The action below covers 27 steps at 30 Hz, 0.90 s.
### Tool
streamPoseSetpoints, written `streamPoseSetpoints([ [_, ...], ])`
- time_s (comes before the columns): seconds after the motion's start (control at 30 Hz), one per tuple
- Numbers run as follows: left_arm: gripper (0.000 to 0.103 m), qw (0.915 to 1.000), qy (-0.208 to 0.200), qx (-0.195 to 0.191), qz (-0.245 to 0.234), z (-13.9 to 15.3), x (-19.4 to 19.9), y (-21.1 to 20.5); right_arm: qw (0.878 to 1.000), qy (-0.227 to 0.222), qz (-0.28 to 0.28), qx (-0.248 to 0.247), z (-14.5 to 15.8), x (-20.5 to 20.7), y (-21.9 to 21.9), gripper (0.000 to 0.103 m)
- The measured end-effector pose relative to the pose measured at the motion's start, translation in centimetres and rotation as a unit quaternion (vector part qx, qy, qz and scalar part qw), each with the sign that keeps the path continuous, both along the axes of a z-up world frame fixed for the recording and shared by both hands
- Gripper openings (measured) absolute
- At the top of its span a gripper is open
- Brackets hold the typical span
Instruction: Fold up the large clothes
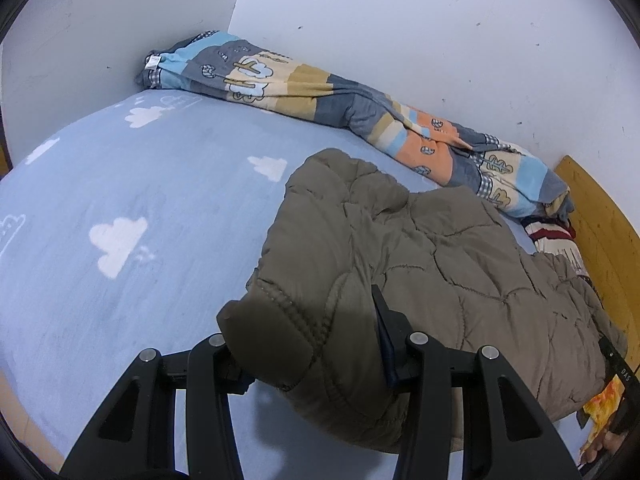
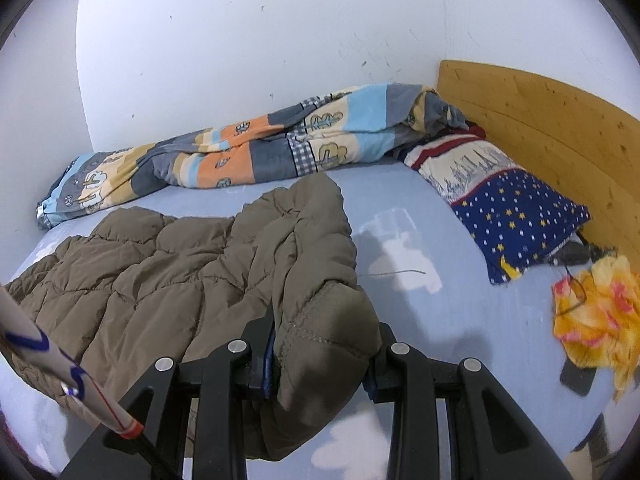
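While the olive quilted jacket (image 1: 432, 264) lies spread on the blue cloud-print bedsheet (image 1: 120, 184), the left gripper (image 1: 308, 344) clamps one padded edge of it between its jaws. The right gripper (image 2: 324, 344) pinches another bunched edge, near a star-print pillow (image 2: 516, 216).

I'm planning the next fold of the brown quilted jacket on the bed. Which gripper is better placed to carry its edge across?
Probably left. Both the left gripper and right gripper clamp the jacket, but bare blue sheet lies beside the left, while a pillow and yellow cloth crowd the right.
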<state>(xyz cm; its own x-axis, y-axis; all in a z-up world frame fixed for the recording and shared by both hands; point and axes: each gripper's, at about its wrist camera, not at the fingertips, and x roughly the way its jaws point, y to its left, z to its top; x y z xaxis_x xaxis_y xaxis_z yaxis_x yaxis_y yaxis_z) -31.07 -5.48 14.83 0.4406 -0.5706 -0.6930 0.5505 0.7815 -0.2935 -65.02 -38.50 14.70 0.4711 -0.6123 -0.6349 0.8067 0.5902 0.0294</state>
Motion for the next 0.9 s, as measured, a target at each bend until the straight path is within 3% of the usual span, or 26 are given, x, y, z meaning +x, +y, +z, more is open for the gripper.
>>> streamPoseSetpoints([
  [0.27, 0.046, 0.9999, 0.004, 0.010, -0.006, -1.4, -2.2, 2.3, 1.000, 0.011, -0.001, 0.022, -1.8, -2.5, 1.9, 0.035],
  [0.57, 0.049, 0.9994, 0.018, 0.027, 0.007, -5.1, -3.2, 2.8, 0.995, 0.053, -0.011, 0.087, -7.0, -3.5, 1.6, 0.035],
  [0.9, 0.054, 0.9985, -0.027, 0.037, 0.031, -7.2, -4.9, 3.2, 0.990, 0.070, -0.031, 0.118, -9.1, -3.5, 1.6, 0.039],
])
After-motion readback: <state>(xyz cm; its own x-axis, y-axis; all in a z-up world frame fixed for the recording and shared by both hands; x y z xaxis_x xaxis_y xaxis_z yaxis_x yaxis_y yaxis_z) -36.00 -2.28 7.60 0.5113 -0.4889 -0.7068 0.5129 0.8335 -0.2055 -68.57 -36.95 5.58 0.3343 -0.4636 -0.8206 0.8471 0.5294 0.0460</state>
